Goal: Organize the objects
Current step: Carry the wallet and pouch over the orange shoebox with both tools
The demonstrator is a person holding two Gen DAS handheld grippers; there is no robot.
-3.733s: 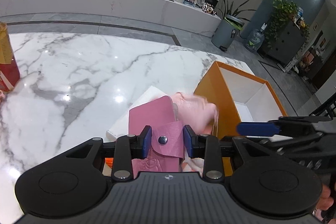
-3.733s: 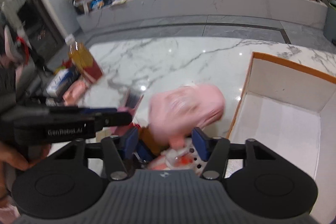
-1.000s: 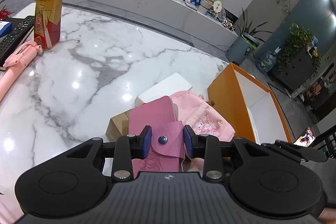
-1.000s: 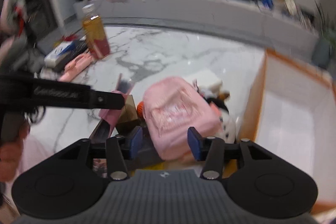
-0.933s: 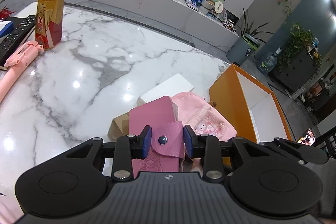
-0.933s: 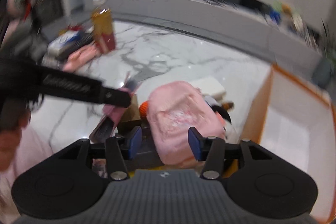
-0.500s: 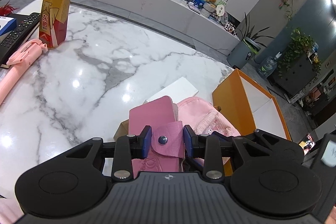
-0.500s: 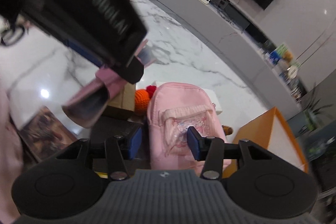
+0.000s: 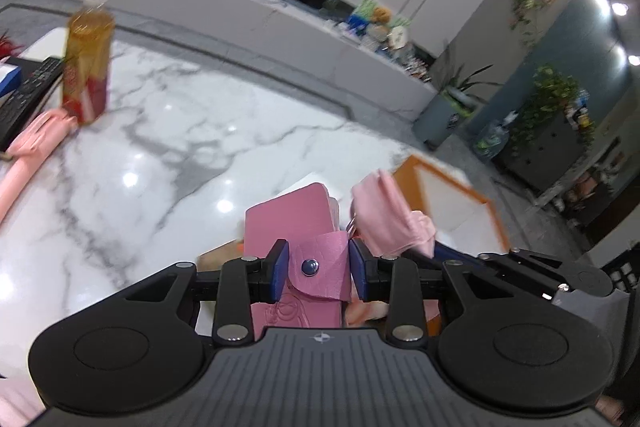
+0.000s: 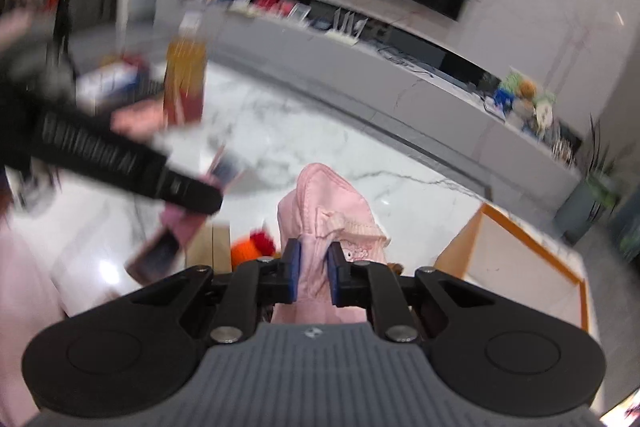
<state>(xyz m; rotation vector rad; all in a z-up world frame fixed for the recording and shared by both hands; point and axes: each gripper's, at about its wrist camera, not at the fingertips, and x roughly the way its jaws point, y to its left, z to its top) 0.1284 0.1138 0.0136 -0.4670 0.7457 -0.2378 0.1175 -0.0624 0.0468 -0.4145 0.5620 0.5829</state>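
The left claw [image 9: 319, 269] is clamped on a pink wallet [image 9: 295, 231], its blue pads pressing either side of the snap strap, so the wallet stands up between the jaws and juts forward over the surface [image 9: 168, 131]. It looks like a stiff, light, leather-like thing; the strap is a fair hold, though the smooth skin could slide if the squeeze eases.

The right claw [image 10: 313, 277] is narrowed onto a small pink backpack [image 10: 326, 215], pinching a fold of cloth low down, with the rest of the bag rising ahead of the pads. The bag is soft and will likely sag and swing; a hold nearer its top or handle would probably carry it more steadily.

Just beyond and below lie an orange-and-red knitted toy [image 10: 256, 245] and a brown cardboard piece [image 10: 210, 247]. To the right stands the orange box [image 10: 532, 247], open and white inside, the likely place for these things.

Farther off on the surface are a tea bottle [image 9: 88, 55], a pink stick-like object [image 9: 28, 147] and a remote control [image 9: 24, 95].
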